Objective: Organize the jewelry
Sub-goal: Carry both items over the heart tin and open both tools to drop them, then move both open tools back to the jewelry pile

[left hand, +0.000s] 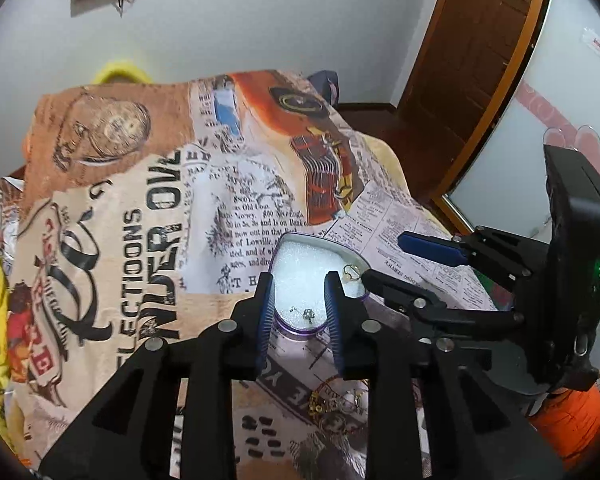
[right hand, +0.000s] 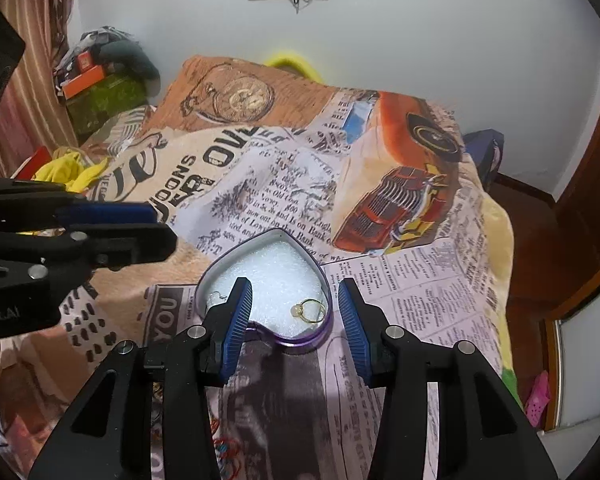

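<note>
A heart-shaped purple tin (left hand: 300, 334) (right hand: 288, 342) with white foam lining lies on the printed blanket. A gold ring (right hand: 310, 310) (left hand: 351, 272) lies in it at the right lobe. A small dark earring (left hand: 308, 314) lies near the tin's front in the left wrist view; a thin hook earring (right hand: 216, 296) shows at the left lobe. My left gripper (left hand: 298, 280) is open and empty just above the tin's near edge. My right gripper (right hand: 294, 286) is open and empty, hovering over the tin, the ring between its fingers. A pile of gold jewelry (left hand: 338, 400) lies on the blanket under the left gripper.
The blanket (right hand: 260, 184) with newspaper and car print covers a bed. Yellow cloth (right hand: 68, 170) and boxes (right hand: 84, 76) lie at the far left. A brown wooden door (left hand: 472, 60) stands to the right. Red beads (right hand: 224, 450) lie on the blanket near the right gripper's base.
</note>
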Demonstrator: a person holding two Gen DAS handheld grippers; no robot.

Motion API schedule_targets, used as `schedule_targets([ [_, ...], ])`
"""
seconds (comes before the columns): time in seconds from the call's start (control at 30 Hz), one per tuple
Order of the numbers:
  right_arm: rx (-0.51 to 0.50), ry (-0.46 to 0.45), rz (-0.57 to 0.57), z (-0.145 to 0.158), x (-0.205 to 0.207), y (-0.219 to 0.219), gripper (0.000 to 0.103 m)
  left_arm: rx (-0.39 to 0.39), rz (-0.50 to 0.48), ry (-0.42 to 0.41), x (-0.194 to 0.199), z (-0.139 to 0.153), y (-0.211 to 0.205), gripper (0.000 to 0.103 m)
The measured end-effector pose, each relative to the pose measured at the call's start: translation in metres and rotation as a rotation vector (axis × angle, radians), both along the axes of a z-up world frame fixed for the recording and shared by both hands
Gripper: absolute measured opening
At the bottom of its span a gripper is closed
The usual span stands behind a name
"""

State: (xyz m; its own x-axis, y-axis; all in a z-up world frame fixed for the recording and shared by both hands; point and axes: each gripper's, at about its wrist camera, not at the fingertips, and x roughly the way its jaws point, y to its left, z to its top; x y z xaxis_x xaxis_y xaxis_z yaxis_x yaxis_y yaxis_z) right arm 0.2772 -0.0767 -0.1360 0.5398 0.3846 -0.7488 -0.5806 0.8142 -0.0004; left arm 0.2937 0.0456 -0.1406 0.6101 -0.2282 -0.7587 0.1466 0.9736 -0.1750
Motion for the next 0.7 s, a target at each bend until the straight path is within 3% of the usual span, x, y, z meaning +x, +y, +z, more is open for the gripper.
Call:
schedule_targets([
  [0.2, 0.020, -0.043, -0.014, 0.024, -0.022, -0.008, 0.041, 0.045, 0.011, -0.043, -0.026, 0.019, -0.003, 0.026],
  [0.37, 0.037, -0.069, -0.031, 0.039, -0.038, -0.015, 0.041, 0.070, 0.016, -0.069, -0.050, 0.028, -0.006, 0.035],
  [0.7, 0.051, -0.054, -0.078, 0.038, -0.063, -0.031, 0.041, 0.078, 0.026, -0.028, -0.079, 0.014, -0.006, 0.036],
])
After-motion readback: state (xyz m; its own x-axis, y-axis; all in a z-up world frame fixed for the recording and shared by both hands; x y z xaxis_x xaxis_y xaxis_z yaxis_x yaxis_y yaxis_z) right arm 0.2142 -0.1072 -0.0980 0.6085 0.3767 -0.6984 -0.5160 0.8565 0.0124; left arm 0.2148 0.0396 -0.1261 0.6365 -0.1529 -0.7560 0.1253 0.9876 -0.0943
